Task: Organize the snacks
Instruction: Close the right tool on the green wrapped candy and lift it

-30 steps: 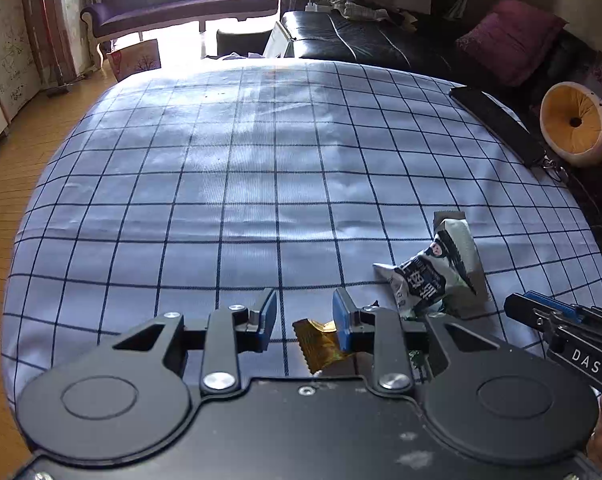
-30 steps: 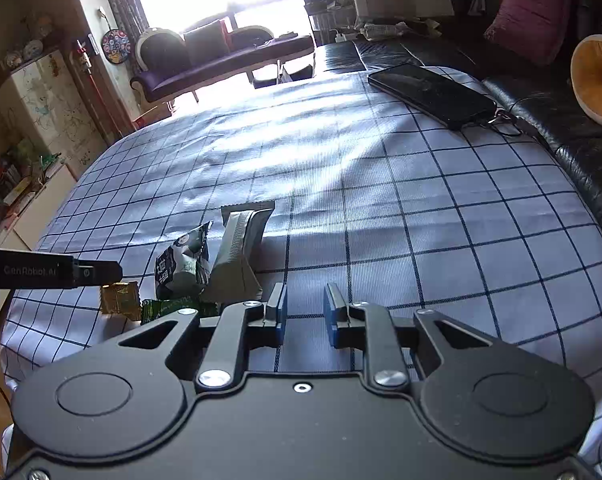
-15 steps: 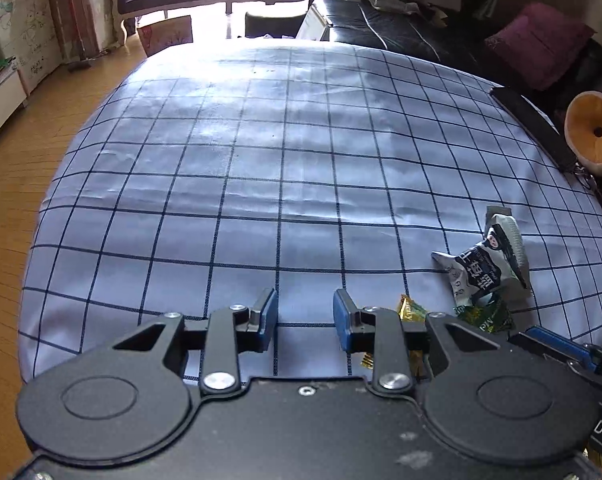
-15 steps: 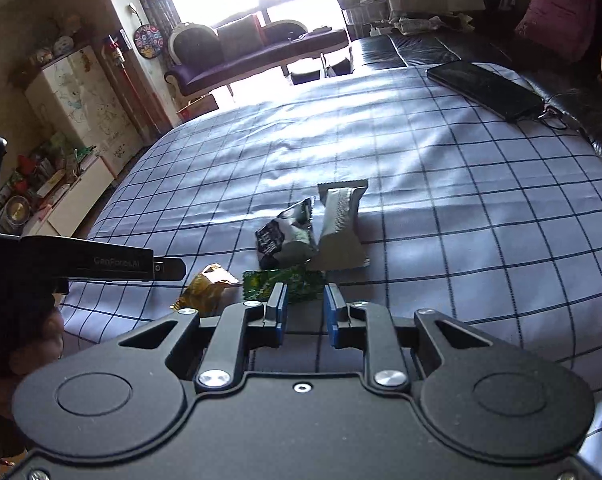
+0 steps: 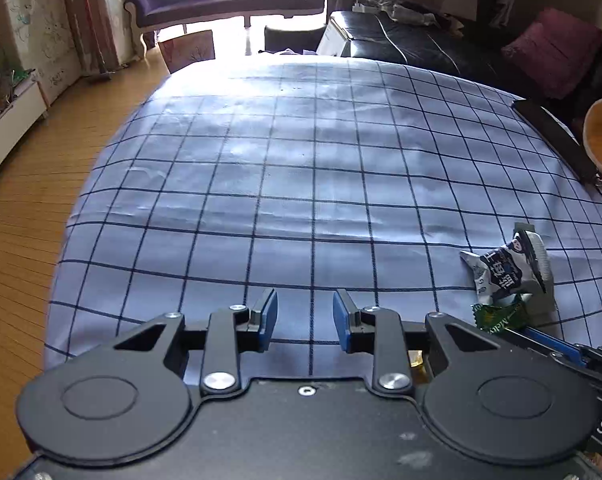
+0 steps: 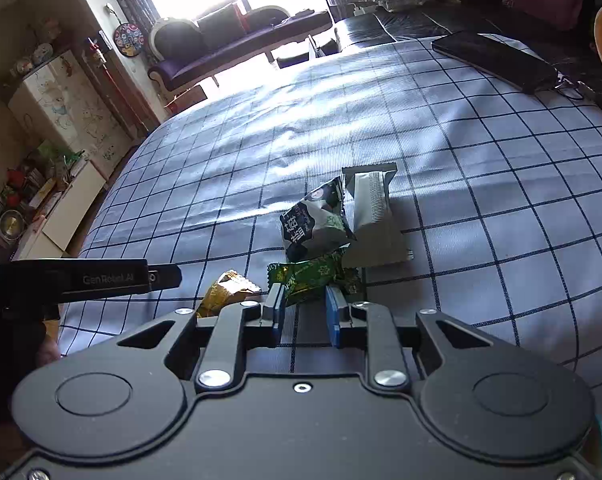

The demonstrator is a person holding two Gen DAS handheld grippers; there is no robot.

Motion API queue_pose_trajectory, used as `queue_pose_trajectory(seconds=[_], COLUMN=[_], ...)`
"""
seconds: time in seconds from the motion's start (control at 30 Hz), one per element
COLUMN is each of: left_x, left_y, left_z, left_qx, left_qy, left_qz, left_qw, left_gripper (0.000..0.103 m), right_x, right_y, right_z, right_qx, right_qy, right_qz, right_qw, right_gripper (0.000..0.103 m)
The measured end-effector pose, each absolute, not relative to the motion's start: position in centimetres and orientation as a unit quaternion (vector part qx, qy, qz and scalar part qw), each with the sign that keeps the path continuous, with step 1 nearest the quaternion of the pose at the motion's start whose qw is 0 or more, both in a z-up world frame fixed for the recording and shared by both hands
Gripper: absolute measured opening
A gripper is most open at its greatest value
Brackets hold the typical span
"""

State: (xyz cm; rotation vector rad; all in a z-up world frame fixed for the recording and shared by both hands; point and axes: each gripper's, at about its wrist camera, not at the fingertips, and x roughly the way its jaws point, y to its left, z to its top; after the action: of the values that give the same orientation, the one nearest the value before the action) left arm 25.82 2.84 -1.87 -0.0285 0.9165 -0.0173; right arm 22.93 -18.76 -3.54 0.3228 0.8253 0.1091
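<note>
Sliding left, my left gripper (image 5: 305,316) has left the gold candy behind, jaws narrow over bare cloth (image 5: 301,200), while in the right view my right gripper (image 6: 303,309) is opening around the green candy (image 6: 309,278), ready to pick.

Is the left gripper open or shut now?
Open. The left gripper has its blue pads apart, with only the checked cloth showing between them.

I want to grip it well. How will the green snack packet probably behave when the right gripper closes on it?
The green packet looks crinkly and glossy, so it may crumple and slip. It seems small and flat, so probably light. Right gripper jaws are opening, the packet's near edge between the tips; it touches the black-and-white packet, which may shift.
</note>
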Motion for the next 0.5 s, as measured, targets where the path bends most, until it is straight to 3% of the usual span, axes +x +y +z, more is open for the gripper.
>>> queue_pose_trajectory(seconds=[0.23,0.4,0.5], left_x=[26.2,26.2,26.2], left_y=[3.6,3.4,3.3], left_z=[-2.2,-2.4,-2.7], left_qx=[-0.022,-0.019,-0.019], left_qy=[0.459,0.460,0.462], left_qz=[-0.007,-0.007,-0.009], left_qw=[0.888,0.888,0.887], left_gripper=[0.030,0.031,0.033], right_x=[23.4,23.0,22.9], right_y=[-18.9,-20.4,-21.6], right_z=[-3.3,-3.3,-3.3], right_qx=[0.168,0.150,0.163], right_qy=[0.394,0.368,0.371], right_qz=[0.019,-0.055,-0.059], right_qw=[0.903,0.916,0.912], right_gripper=[0.034,0.044,0.044])
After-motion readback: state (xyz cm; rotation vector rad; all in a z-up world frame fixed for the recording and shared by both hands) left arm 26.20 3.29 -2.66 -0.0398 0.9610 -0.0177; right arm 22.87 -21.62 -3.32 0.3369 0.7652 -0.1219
